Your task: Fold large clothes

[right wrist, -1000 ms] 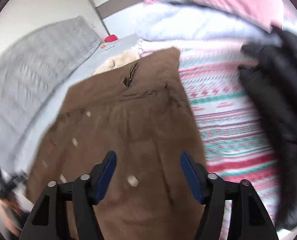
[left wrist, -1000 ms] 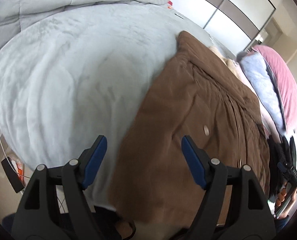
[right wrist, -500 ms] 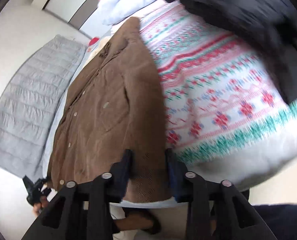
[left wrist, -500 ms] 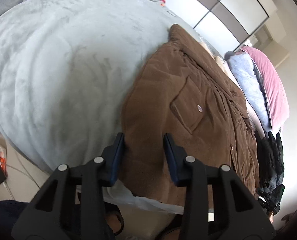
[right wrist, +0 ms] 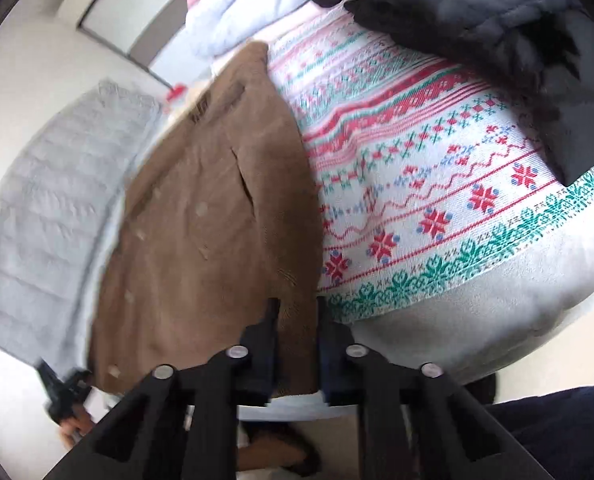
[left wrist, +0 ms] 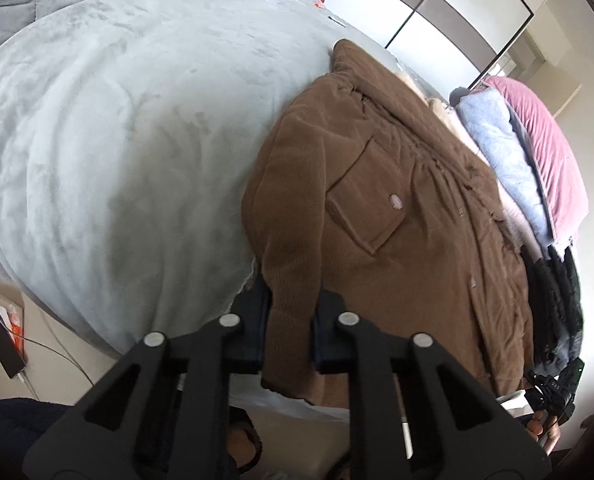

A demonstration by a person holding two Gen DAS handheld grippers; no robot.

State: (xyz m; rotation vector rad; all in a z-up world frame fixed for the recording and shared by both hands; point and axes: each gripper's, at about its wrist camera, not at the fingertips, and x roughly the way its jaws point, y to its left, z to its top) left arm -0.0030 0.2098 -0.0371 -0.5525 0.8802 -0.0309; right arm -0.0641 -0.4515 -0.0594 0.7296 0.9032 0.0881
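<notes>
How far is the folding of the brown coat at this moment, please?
Done: the brown coat lies spread flat on the bed, buttoned side up. In hand: the left gripper and the right gripper are each closing on a bottom corner of its hem, with cloth between the jaws. Left: every fold, as no part is turned over yet. The clothes piled beside it look unfolded too.

My left gripper is matte black plastic with triangular cut-outs, round silver screws at each joint and dark blue finger pads. My right gripper looks identical. At five o'clock in its view shows my dark navy sleeve.
</notes>
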